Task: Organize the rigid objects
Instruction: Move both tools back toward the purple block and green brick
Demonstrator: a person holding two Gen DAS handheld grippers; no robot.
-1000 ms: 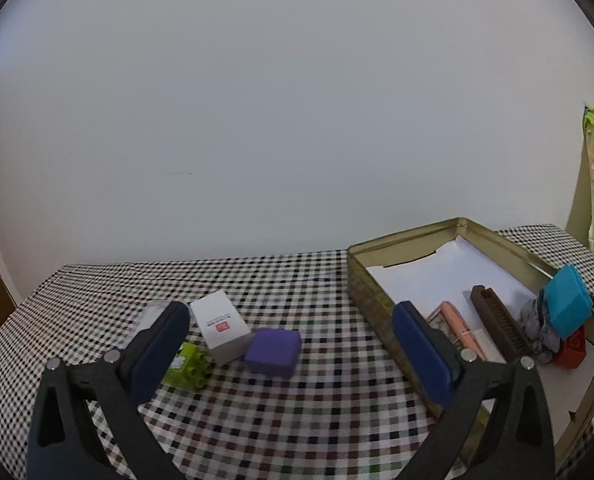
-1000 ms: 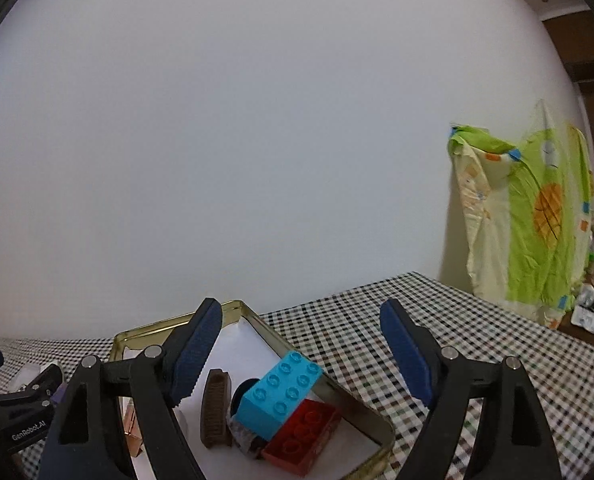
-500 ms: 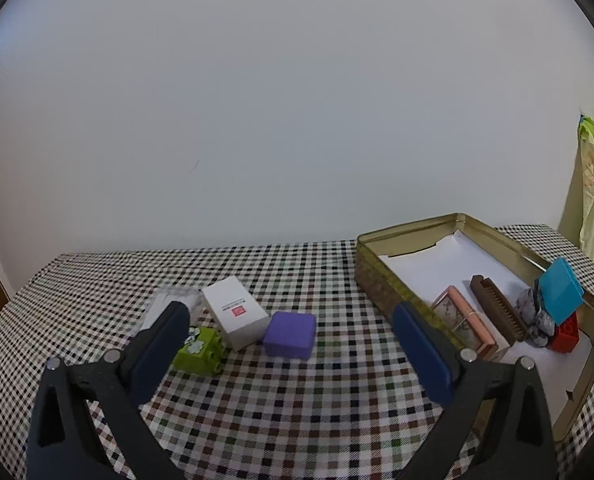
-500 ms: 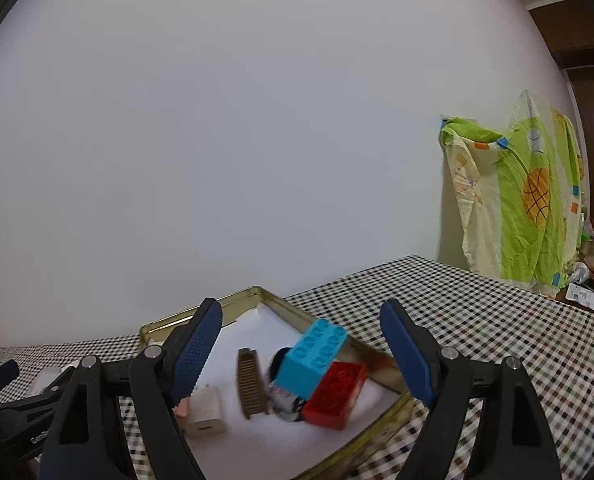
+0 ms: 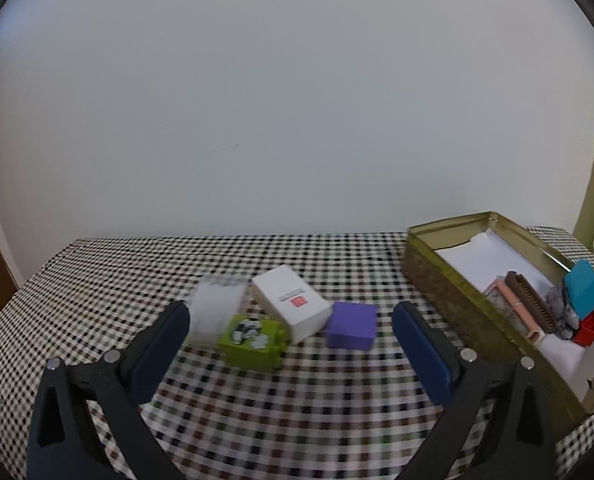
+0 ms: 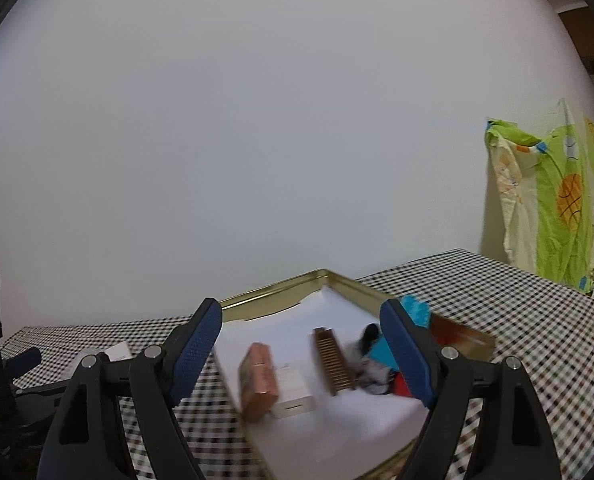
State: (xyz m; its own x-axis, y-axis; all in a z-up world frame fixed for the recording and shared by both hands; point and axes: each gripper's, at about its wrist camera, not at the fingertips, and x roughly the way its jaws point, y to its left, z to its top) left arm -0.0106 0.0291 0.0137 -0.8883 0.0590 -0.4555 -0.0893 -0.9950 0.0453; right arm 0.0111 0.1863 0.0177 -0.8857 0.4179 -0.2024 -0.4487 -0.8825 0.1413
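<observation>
Tablecloth (image 5: 297, 400), purple block (image 5: 351, 325) beyond hand-held gripper (image 5: 289, 344)

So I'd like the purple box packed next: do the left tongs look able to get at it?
Probably yes. The left tongs stand open and empty, and the purple box lies ahead between them, its top and right side clear; only the white box crowds its left.

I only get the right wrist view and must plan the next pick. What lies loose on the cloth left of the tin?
Observer: A purple box, the loose item nearest the tin.
Operator: Anything beyond it?
Observer: A white carton, with a green block just in front of it.
Operator: Are the left jaws holding anything?
Observer: No, the left gripper is open and empty, short of those items.
</observation>
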